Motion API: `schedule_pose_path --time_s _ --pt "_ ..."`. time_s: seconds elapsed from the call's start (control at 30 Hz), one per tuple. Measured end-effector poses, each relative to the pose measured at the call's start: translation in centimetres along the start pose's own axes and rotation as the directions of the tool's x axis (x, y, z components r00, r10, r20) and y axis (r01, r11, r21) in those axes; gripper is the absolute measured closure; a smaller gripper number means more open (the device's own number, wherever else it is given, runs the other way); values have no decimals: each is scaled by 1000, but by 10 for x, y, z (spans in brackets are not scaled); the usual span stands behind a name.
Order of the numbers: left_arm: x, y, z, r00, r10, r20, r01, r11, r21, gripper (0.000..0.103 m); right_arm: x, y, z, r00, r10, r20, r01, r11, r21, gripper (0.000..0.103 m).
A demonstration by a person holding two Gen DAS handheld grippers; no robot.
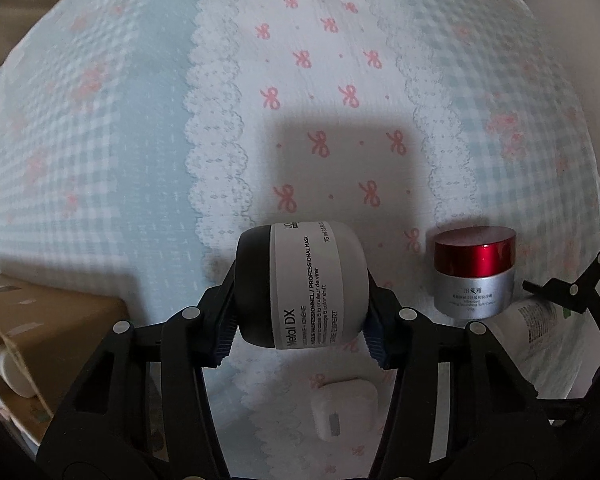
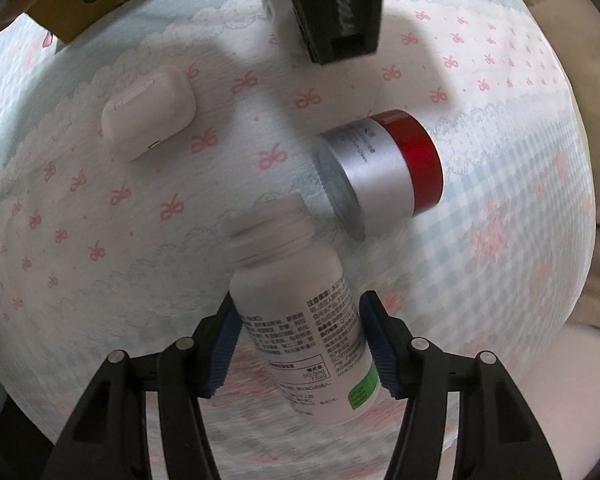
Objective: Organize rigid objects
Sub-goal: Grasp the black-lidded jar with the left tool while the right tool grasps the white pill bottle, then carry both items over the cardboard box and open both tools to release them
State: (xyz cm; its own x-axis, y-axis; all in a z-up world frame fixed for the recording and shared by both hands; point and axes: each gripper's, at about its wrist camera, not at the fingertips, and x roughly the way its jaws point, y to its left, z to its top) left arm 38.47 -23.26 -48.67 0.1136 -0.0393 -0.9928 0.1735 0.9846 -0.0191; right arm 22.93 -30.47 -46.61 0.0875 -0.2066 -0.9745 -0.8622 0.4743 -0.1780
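My left gripper (image 1: 300, 320) is shut on a grey jar with a black lid (image 1: 300, 286), marked "Metal DX", held sideways above the cloth. My right gripper (image 2: 300, 352) is shut on a white pill bottle (image 2: 300, 320), whose cap points away from me. A silver jar with a red lid (image 1: 476, 270) stands on the cloth to the right of the left gripper; it also shows in the right wrist view (image 2: 384, 168). A white earbud case (image 1: 342, 408) lies below the left gripper, and in the right wrist view (image 2: 148, 114) at upper left.
A brown cardboard box (image 1: 40, 320) stands at the left edge with a white object inside; its corner shows in the right wrist view (image 2: 84, 4). The patterned cloth (image 1: 320, 80) with pink bows covers the surface. The left gripper's body (image 2: 336, 4) hangs at the top of the right wrist view.
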Motion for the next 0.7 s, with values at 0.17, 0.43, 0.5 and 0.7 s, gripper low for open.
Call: schedule_pose_path --time_s 0.17,0.43,0.5,0.7 --pt "-27 8 1 999 1 34 -1 1000 13 54 -13 3 -7 1000 24 6 -24 998 60 49" --pt "-84 9 -11 994 -4 108 1 1000 24 54 -55 -16 -15 999 25 35 -31 980 196 50" --pt "-102 5 -20 991 -5 134 1 1000 27 54 -73 -20 -20 999 27 48 -38 968 247 51" --pt "-163 21 -40 976 -19 215 13 999 29 54 -129 -43 -17 994 58 90 -87 922 378 51"
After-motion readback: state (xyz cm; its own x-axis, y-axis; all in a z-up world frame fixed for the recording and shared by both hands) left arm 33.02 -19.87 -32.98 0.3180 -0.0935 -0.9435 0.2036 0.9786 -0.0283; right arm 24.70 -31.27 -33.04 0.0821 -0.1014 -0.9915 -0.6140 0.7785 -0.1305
